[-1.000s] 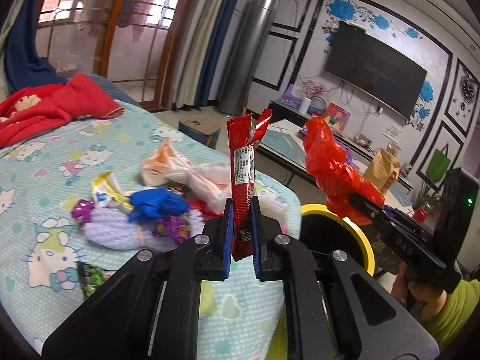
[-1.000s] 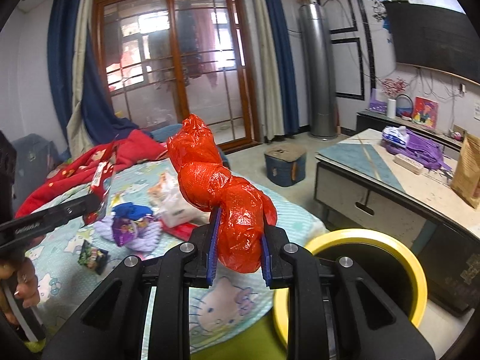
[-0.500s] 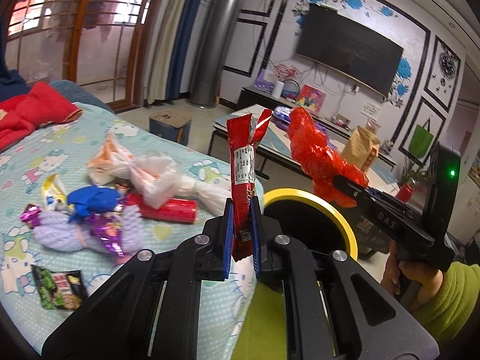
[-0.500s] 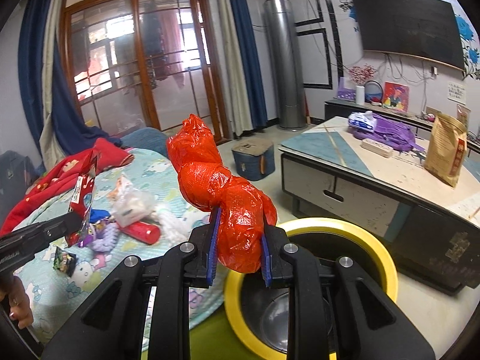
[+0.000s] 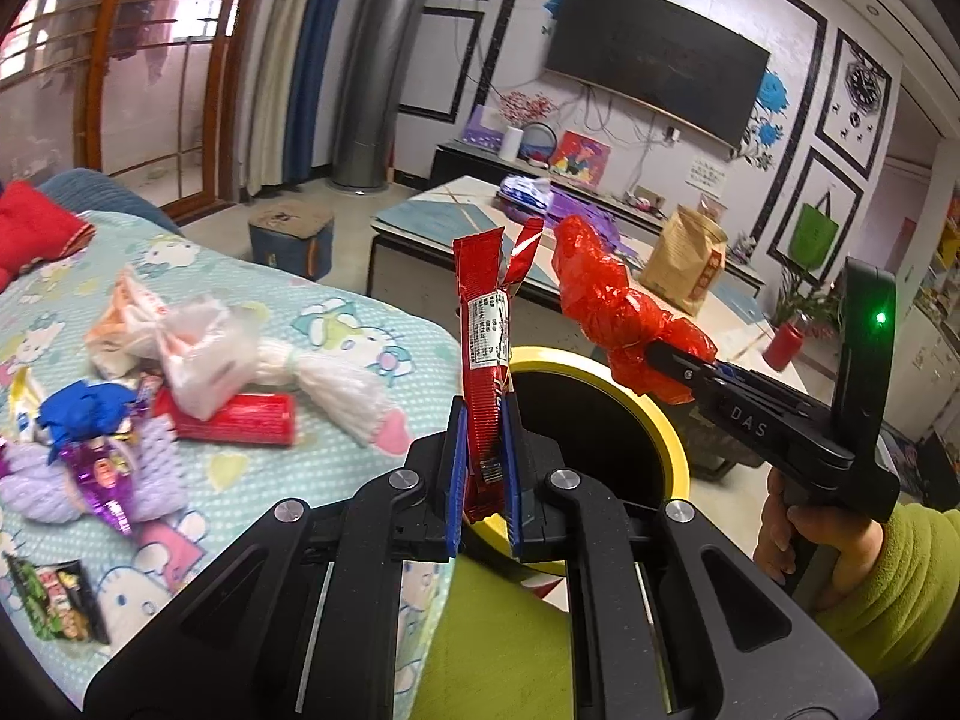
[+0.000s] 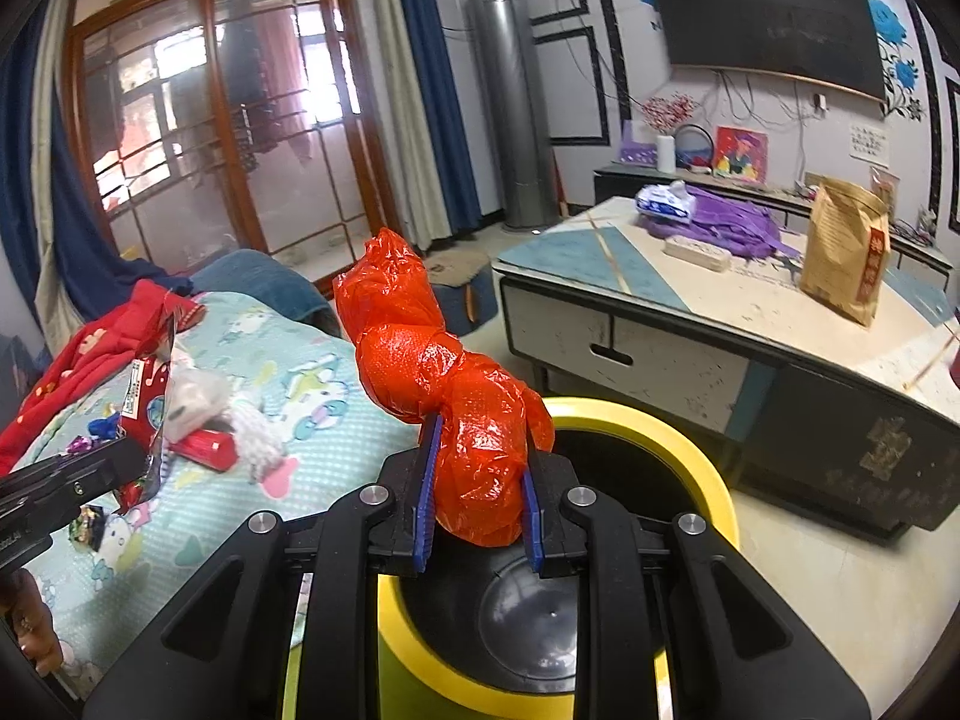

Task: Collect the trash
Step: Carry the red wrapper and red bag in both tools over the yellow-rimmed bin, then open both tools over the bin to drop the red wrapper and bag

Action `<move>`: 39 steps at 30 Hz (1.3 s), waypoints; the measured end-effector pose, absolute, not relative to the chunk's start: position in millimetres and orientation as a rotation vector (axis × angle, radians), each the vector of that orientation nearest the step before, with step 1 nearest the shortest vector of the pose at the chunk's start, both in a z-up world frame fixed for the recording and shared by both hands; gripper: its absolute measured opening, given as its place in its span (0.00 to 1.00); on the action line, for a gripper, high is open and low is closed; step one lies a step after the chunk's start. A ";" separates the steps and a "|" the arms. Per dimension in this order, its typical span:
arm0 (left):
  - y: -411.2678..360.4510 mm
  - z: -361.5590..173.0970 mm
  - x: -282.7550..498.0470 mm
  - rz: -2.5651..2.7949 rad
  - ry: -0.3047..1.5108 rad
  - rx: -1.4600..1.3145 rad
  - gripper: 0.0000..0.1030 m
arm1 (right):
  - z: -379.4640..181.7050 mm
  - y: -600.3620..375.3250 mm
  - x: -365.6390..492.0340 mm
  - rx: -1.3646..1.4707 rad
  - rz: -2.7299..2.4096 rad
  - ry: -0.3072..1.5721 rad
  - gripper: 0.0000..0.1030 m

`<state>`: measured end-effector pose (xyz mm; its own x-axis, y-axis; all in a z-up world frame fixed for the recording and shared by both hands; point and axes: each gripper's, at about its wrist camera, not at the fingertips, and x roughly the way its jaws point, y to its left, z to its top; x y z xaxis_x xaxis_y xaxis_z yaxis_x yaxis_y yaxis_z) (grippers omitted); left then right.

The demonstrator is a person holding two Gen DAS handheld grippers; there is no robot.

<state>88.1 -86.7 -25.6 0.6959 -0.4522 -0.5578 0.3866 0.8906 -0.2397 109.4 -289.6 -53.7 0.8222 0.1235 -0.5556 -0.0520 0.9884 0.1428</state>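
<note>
Wall TV (image 5: pixel 657 75) dark, above a low cabinet. Coffee table (image 6: pixel 708 324) carries a brown paper bag (image 6: pixel 846 255), purple cloth (image 6: pixel 729 225) and white power strip (image 6: pixel 696 252) — well apart from the bed. Silver column unit (image 6: pixel 510 108) beside blue curtains (image 6: pixel 432 90). Red blanket (image 6: pixel 90 354) — on the cartoon-cat bedsheet (image 5: pixel 336 324).

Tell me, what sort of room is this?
Most likely a home living room: a wall TV, a coffee table and a bed or couch under a cartoon sheet.
</note>
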 end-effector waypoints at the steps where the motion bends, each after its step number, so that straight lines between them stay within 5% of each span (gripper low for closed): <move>1: -90.3 -26.5 89.2 -0.474 0.655 -0.101 0.06 | -54.2 -291.8 111.3 0.128 0.088 0.606 0.21; 24: -166.6 -82.3 122.6 -0.590 0.817 -0.023 0.06 | -91.8 -347.6 131.8 0.254 -0.038 0.781 0.23; 29: -170.6 -90.1 124.2 -0.589 0.817 -0.023 0.09 | -97.0 -355.5 136.1 0.293 -0.048 0.802 0.34; 32: -168.6 -92.6 125.0 -0.580 0.820 -0.035 0.29 | -97.0 -360.8 135.8 0.310 -0.069 0.795 0.42; 39: -157.5 -83.1 118.0 -0.559 0.777 -0.063 0.59 | -93.4 -359.6 133.7 0.306 -0.075 0.774 0.48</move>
<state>118.0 -157.5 -83.1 0.5759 -0.4993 -0.6474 0.4542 0.8538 -0.2544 133.7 -359.6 -93.4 0.7147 0.0451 -0.6980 0.1782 0.9532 0.2441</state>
